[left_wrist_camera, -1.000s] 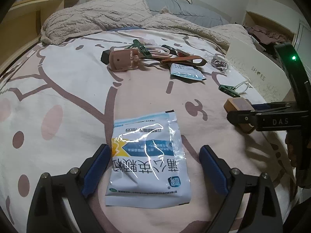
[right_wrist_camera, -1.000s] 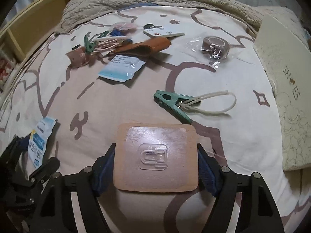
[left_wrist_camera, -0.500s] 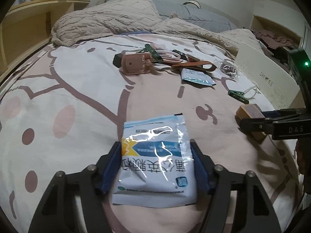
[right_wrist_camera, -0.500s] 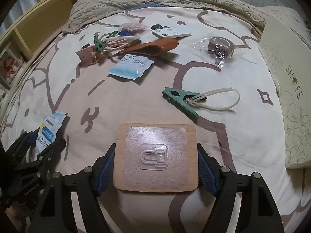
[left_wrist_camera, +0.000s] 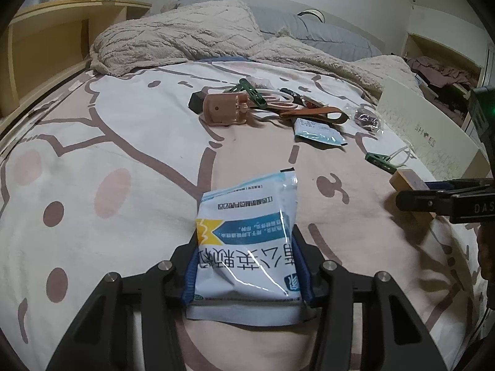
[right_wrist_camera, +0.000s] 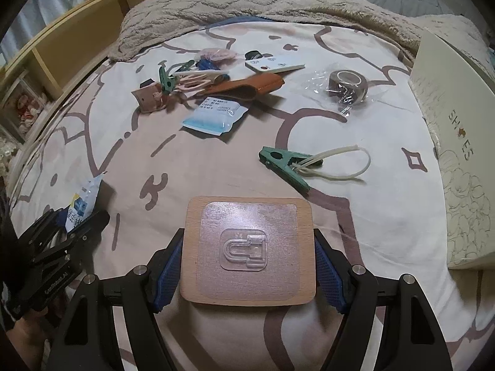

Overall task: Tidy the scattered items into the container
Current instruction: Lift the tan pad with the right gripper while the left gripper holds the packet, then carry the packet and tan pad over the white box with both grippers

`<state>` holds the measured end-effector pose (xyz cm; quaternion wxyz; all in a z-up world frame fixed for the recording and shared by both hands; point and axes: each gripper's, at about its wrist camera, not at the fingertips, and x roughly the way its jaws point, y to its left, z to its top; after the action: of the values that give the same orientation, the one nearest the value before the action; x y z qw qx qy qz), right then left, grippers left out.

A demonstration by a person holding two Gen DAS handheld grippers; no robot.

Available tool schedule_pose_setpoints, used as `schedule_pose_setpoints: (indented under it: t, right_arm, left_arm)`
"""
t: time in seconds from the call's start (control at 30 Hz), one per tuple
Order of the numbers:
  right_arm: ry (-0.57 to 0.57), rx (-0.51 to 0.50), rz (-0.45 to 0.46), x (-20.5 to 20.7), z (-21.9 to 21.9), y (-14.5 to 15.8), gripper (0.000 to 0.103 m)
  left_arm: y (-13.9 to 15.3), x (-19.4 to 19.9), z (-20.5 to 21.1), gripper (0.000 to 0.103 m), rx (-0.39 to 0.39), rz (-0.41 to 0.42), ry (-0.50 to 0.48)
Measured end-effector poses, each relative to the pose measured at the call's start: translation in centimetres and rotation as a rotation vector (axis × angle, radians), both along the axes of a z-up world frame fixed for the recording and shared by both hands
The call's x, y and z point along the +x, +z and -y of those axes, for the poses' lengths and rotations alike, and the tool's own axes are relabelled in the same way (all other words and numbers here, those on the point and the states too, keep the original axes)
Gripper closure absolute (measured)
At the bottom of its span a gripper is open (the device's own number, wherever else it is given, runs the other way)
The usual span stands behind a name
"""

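Pinching sachet (left_wrist_camera: 247, 244) edges, left hand-held gripper (left_wrist_camera: 247, 275); right hand-held gripper (right_wrist_camera: 247, 266) clamps wooden plaque (right_wrist_camera: 247, 247).

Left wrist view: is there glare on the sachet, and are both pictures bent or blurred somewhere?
Left wrist view: white glare streaks cross the glossy sachet, yet its print stays readable; the shelf bows from fisheye distortion, and the corners are black. Right wrist view: soft sheen on the clear film of the wooden plate; the box edge curves; no evident motion blur, light dim and even.

A rumpled beige blanket (left_wrist_camera: 191, 40) and grey pillows (left_wrist_camera: 312, 31) lie beside a wooden shelf (left_wrist_camera: 46, 46).
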<state>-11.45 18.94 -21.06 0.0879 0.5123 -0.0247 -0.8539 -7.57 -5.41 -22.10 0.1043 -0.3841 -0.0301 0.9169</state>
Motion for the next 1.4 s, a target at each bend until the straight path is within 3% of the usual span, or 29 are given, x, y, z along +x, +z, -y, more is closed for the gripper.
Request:
schedule_pose_setpoints:
  t: [0.37, 0.63, 0.87, 1.07, 1.4]
  right_arm:
    - [0.043, 0.019, -0.083, 0.4, -0.1, 2.5, 0.026]
    - [0.049, 0.011, -0.225, 0.5, -0.7, 7.6, 0.026]
    - [0.019, 0.028, -0.331, 1.1, -2.2, 11.1, 0.026]
    - [-0.065, 0.05, -0.375, 1.3, -5.1, 12.2, 0.026]
    - [-0.313, 0.083, -0.398, 1.7, -13.7, 12.8, 0.026]
  left_arm:
    - [1.4, 0.5, -0.6, 0.053, -0.011, -0.017, -0.032]
    - [5.0, 0.1, -2.4, 0.053, 0.048, -0.065, -0.106]
    - [8.5, -0.5, -5.6, 0.053, 0.025, -0.155, -0.189]
    - [10.5, -1.1, -8.5, 0.053, 0.046, -0.201, -0.252]
    - [11.9, -2.0, -13.6, 0.053, 0.082, -0.225, -0.357]
